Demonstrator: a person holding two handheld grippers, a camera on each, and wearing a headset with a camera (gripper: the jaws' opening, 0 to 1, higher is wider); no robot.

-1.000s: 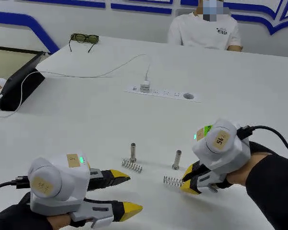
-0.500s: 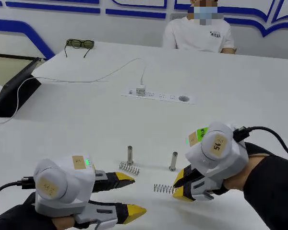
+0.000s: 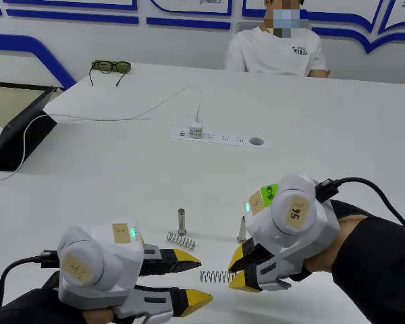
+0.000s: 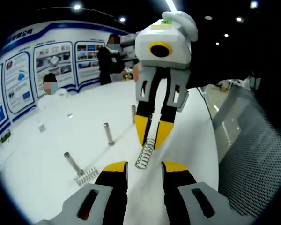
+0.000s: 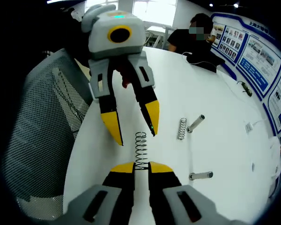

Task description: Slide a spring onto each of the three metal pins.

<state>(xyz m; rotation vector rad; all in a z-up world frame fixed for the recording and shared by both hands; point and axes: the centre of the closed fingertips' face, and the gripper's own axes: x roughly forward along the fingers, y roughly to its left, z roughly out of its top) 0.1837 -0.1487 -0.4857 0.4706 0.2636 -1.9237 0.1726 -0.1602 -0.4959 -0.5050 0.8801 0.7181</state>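
Note:
My right gripper [image 3: 237,273] is shut on one end of a small steel spring [image 3: 217,276], which sticks out level toward my left gripper [image 3: 194,277]. The left gripper is open, its yellow tips on either side of the spring's free end. In the left gripper view the spring [image 4: 145,152] hangs from the right gripper [image 4: 150,133] just ahead of my left gripper [image 4: 145,168]. In the right gripper view my right gripper [image 5: 141,166] pinches the spring [image 5: 140,149]. Two upright pins [image 3: 181,221] [image 3: 242,228] stand behind. A second spring [image 3: 181,239] lies by the left pin.
A white power strip [image 3: 219,138] with a cable lies mid-table. Dark glasses [image 3: 110,66] sit at the far left, and a black tablet [image 3: 17,135] leans at the left edge. A person [image 3: 277,47] sits across the table. A third pin [image 4: 133,112] stands farther off.
The right gripper has carried the spring leftward, off the table near the right pin, toward the left gripper. The left gripper has come forward to meet it.

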